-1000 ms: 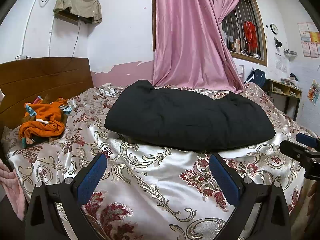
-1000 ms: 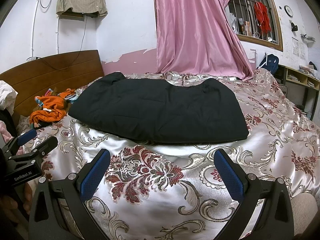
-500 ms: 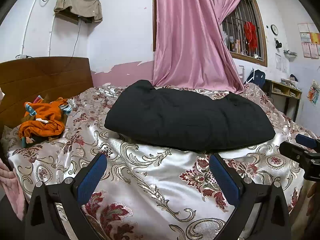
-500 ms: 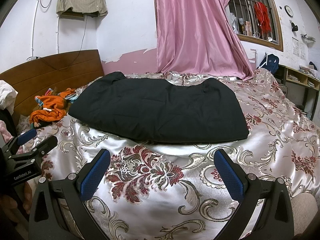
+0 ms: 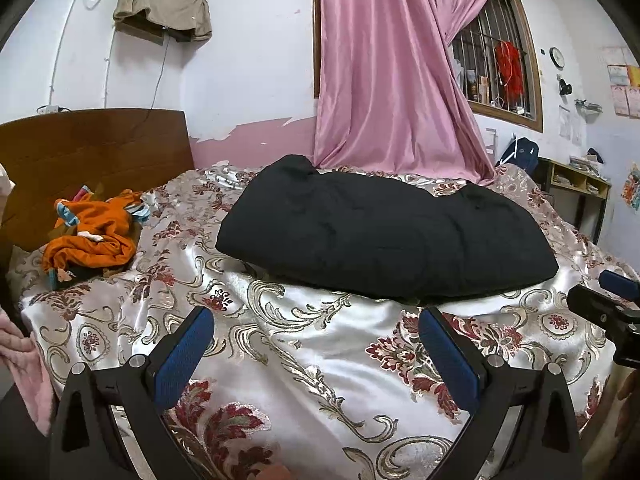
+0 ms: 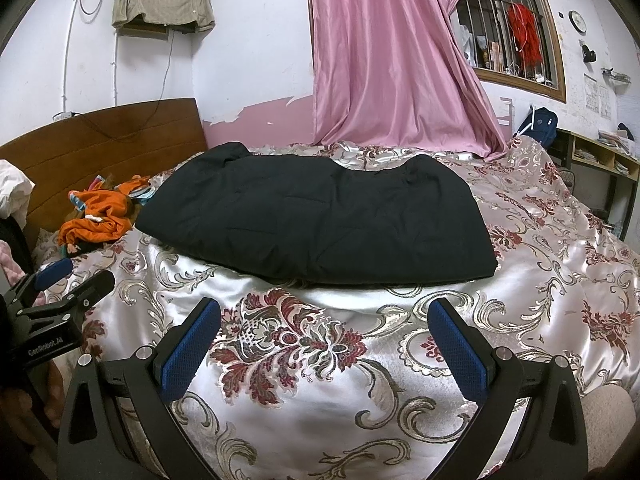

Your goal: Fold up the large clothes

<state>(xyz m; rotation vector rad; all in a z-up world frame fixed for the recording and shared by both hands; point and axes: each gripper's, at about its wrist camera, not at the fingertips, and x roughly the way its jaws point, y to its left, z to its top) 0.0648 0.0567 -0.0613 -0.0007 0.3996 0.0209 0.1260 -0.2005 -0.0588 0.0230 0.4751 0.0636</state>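
A large black garment (image 5: 380,236) lies folded flat in a rectangle on the bed's floral satin cover (image 5: 320,360); it also shows in the right wrist view (image 6: 320,220). My left gripper (image 5: 316,344) is open and empty, held over the cover in front of the garment's near edge. My right gripper (image 6: 324,340) is open and empty, also short of the near edge. Each gripper shows at the edge of the other's view: the right one (image 5: 612,304), the left one (image 6: 60,288).
A crumpled orange garment (image 5: 92,236) lies at the left by the wooden headboard (image 5: 92,152). A pink curtain (image 5: 392,92) hangs behind the bed. A shelf unit (image 5: 576,184) stands at the right wall.
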